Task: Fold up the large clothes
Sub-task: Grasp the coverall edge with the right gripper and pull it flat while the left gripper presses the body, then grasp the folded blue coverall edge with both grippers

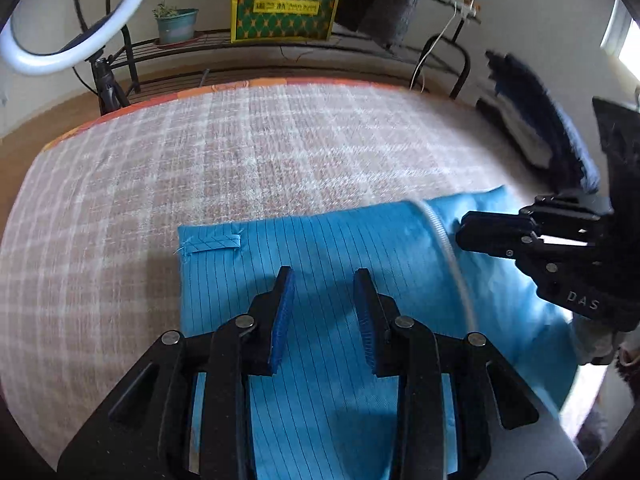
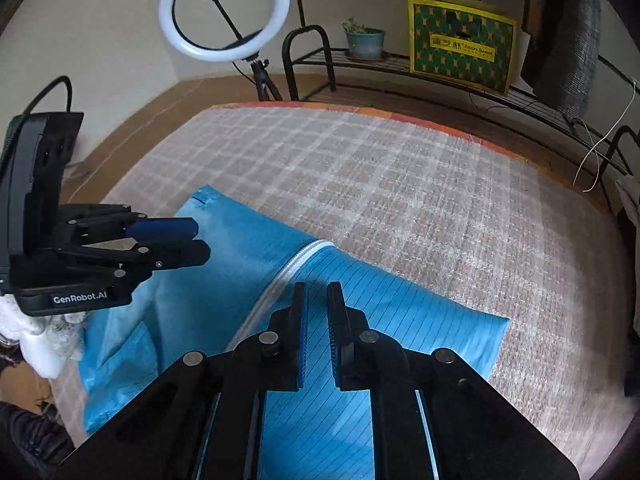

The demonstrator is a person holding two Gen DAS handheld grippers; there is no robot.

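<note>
Garment (image 1: 320,280) lies folded on the bed (image 1: 200,152); we hover left gripper (image 1: 324,284) and right gripper (image 2: 318,300), both parted and empty, to smooth it.

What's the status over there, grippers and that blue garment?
Left gripper open, empty. Right gripper narrowly open, empty. Blue garment flat on the checked bed cover, zipper showing. Nothing in the way.

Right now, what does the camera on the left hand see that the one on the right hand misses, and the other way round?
Only the left wrist view shows the small belt loop at the blue garment's corner and a dark blue cloth lying at the right. Only the right wrist view shows the whole ring light with its phone clip, and the garment's far right corner. Both show the blue striped garment with its white zipper, the checked cover, potted plant and green-and-yellow bag.
</note>
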